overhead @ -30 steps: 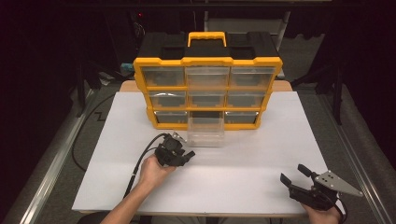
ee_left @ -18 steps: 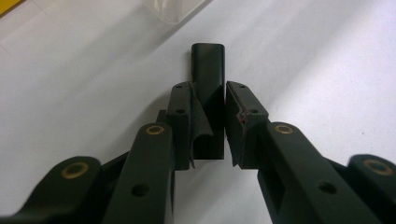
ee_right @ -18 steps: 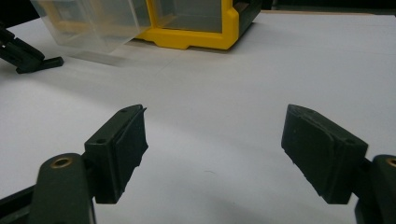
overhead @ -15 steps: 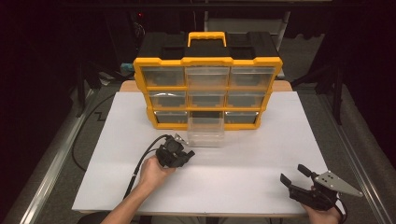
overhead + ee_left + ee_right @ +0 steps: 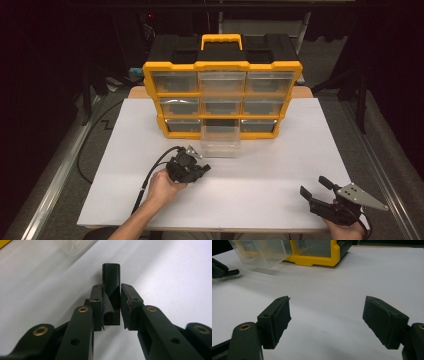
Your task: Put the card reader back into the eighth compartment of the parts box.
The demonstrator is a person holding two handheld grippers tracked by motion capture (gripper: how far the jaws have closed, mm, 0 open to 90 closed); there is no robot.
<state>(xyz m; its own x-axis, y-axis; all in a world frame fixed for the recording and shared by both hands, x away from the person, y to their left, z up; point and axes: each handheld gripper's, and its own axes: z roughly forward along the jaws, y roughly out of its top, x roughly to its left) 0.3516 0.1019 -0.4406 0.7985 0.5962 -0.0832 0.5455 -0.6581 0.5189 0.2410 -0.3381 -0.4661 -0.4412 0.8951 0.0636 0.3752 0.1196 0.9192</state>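
I see one yellow and black plastic drawer box (image 5: 222, 85) with nine clear drawers, at the far middle of the white tabletop (image 5: 260, 180). One clear drawer (image 5: 220, 141) sticks out toward me. My left claw (image 5: 111, 305) pinches one small black block (image 5: 111, 280); my left gripper view shows it, pointing long-ways straight ahead. My right claw (image 5: 327, 322), near right, is spread wide, holding nothing.

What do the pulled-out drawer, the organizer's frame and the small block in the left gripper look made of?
Drawer: clear plastic, since the table shows through it. Organizer frame: yellow moulded plastic, matte, probably rigid. Block: black, smooth with a slight sheen and rounded end, likely plastic; hard to confirm.
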